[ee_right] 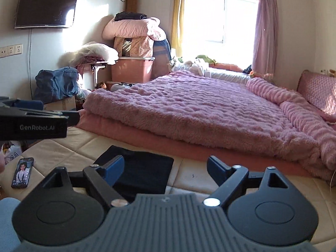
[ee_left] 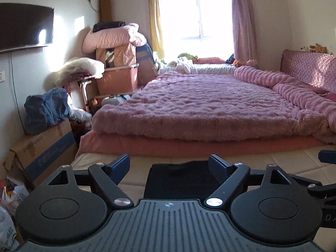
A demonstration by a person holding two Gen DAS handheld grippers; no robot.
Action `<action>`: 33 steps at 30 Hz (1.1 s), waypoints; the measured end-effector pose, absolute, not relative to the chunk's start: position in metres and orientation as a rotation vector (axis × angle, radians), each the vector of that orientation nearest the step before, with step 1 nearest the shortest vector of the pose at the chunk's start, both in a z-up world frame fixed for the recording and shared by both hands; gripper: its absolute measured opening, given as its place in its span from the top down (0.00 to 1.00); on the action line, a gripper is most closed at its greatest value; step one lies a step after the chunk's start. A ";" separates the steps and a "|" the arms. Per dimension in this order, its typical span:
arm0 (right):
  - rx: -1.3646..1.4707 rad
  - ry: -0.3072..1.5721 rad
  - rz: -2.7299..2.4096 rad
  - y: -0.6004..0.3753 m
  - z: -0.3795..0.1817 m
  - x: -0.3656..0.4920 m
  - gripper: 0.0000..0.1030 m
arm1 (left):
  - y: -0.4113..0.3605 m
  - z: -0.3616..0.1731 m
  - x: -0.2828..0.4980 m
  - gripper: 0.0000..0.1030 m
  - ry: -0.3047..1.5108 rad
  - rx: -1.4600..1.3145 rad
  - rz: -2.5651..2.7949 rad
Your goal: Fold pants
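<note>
- Sunlit bedroom, with a cream quilted mattress in the foreground carrying the work.
- On that mattress lay the black pants, folded into a flat dark rectangle; their near edge was hidden behind the gripper bodies in both views, so the full outline could not be made out.
- Left gripper hung above the pants with its jaws spread wide and nothing between them.
- Right gripper was likewise released, jaws wide apart; its left finger overlapped the pants in the view, though contact could not be told.
- From the right wrist view the left gripper's body cut in at the left edge, only partly visible.
- A phone with a lit screen lay on the mattress, left of the pants and apart from them.
- Beyond the mattress sat a fluffy pink blanket spread over the bed.
- Farther back: a bright window with curtains, a wall television, a pile of bedding and storage boxes, and a cardboard box half cut off.
</note>
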State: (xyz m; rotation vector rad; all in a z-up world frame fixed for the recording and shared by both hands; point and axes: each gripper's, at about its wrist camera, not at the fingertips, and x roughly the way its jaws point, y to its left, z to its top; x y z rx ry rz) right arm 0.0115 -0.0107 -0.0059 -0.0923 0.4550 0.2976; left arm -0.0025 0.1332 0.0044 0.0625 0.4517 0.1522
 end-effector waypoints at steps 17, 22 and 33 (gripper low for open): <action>0.008 0.707 0.283 -0.007 -0.055 0.009 0.20 | 0.131 -0.027 -0.021 0.04 0.649 0.019 0.152; 0.014 0.712 0.281 -0.011 -0.054 0.009 0.20 | 0.127 -0.028 -0.023 0.04 0.649 0.025 0.148; 0.011 0.714 0.286 -0.012 -0.052 0.011 0.20 | 0.129 -0.027 -0.021 0.04 0.659 0.020 0.141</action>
